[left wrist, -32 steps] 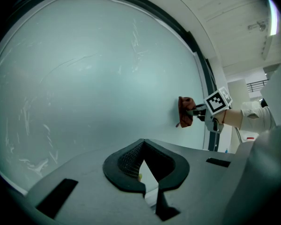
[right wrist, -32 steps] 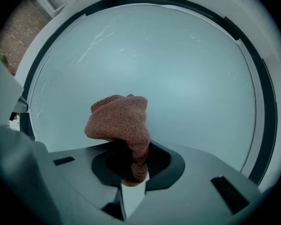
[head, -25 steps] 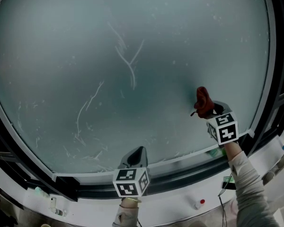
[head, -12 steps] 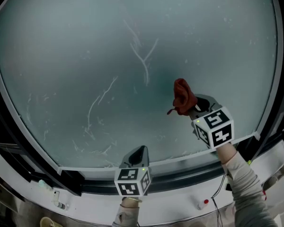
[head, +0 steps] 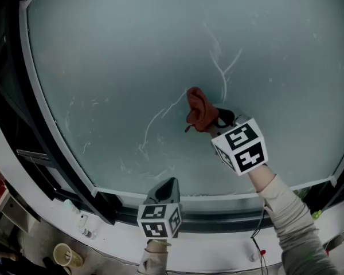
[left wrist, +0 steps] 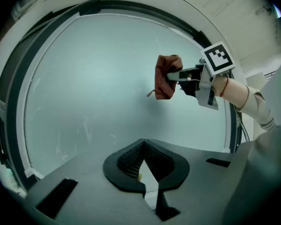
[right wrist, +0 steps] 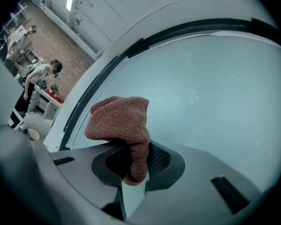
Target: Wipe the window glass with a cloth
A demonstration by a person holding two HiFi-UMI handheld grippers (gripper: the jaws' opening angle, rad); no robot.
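The right gripper (head: 219, 118) is clamping a bunched reddish-brown knitted cloth (head: 199, 110) at the middle of the streaked, frosted window glass (head: 120, 50), the left gripper (head: 167, 186) idling empty and closed near its lower edge; the narrow pinch is likely risking slippage or jaw-on-glass scraping.

The head view looks from behind the left gripper (head: 166, 187) and right gripper (head: 219, 118) onto the window glass (head: 103, 56), which fills it. The left gripper view looks from low and near, rightward. The right gripper view faces left, close to the pane. All share the cloth (right wrist: 122, 121) and glass.
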